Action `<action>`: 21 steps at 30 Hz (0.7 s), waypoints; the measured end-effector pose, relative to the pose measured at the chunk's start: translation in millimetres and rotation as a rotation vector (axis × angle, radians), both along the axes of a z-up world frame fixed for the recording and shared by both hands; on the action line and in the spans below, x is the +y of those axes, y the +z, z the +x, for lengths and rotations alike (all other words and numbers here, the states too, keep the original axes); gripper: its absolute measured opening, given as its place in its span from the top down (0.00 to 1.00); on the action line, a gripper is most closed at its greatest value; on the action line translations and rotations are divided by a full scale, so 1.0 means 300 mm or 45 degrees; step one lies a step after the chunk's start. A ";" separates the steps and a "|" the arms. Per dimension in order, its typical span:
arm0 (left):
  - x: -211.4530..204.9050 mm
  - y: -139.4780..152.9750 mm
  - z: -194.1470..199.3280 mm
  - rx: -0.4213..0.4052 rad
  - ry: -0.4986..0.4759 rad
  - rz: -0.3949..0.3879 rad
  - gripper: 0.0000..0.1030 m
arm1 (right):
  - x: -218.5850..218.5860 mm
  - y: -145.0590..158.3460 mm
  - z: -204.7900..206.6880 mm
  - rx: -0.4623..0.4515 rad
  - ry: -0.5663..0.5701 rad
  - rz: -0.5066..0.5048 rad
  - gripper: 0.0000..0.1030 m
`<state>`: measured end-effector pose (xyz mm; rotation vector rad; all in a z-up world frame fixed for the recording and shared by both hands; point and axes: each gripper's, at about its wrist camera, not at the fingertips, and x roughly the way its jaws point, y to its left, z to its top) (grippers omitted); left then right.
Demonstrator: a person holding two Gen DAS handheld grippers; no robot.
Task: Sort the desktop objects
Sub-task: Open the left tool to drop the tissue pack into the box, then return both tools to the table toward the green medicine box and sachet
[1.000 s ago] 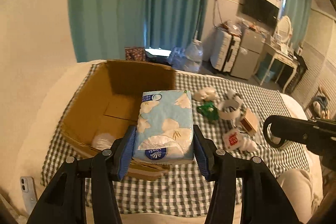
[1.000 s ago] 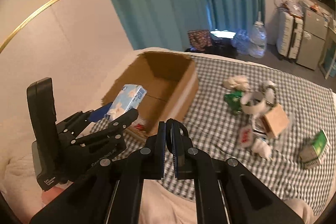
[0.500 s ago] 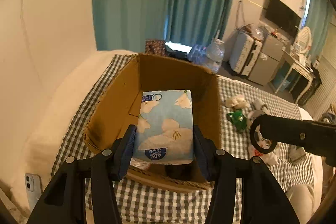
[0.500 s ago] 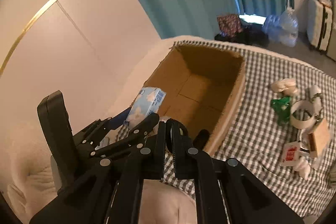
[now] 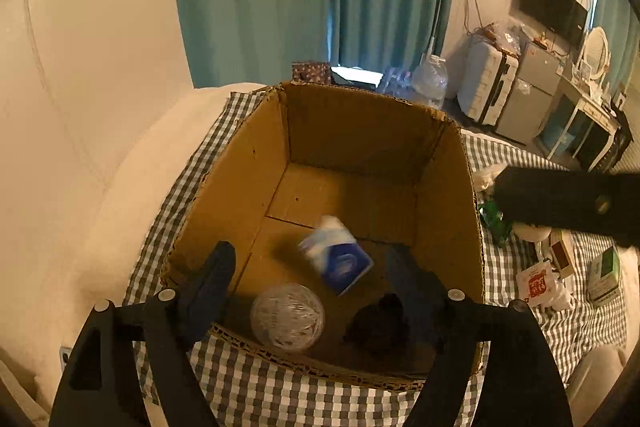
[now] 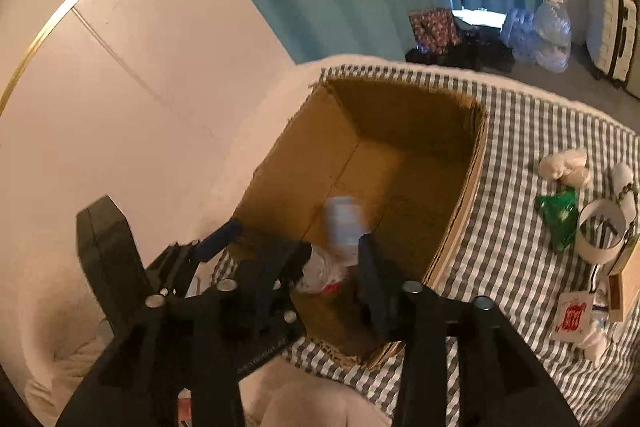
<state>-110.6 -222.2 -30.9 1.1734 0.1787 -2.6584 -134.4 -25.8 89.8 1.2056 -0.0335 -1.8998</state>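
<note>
A blue-and-white tissue pack [image 5: 336, 259] is loose and tilted inside the cardboard box [image 5: 372, 99], blurred by motion; the right wrist view also shows this pack [image 6: 344, 223]. Above the box's near edge, my left gripper [image 5: 308, 263] has its jaws opening wide, and the pads do not touch the pack. Beside it over the same edge of the box [image 6: 476, 155], my right gripper [image 6: 332, 255] has its jaws opening with nothing held between them. On the box floor lie a clear round plastic container [image 5: 286, 317] and a dark lump [image 5: 378, 323].
To the right of the box, on the checked cloth [image 6: 520, 131], lie crumpled white tissue [image 6: 564, 167], a green packet [image 6: 560, 215], a white tape roll [image 6: 600, 235], a small wooden box [image 6: 624, 287], a red-and-white sachet [image 6: 572, 315] and a green carton [image 5: 604, 271]. A wall stands left.
The left jaws have opened and let go of the tissue pack, which dropped into the box. The right jaws went from shut to open. Both grippers moved in over the box.
</note>
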 end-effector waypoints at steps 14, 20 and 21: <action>0.223 0.099 0.074 0.059 -0.069 -0.014 0.13 | 0.469 0.085 0.061 0.281 -0.418 0.200 0.44; 0.439 0.091 0.081 0.076 -0.160 0.026 0.13 | 0.808 0.048 0.078 0.342 -0.643 0.284 0.43; 0.480 0.083 0.081 0.076 -0.178 0.027 0.13 | 0.859 0.041 0.078 0.348 -0.676 0.299 0.38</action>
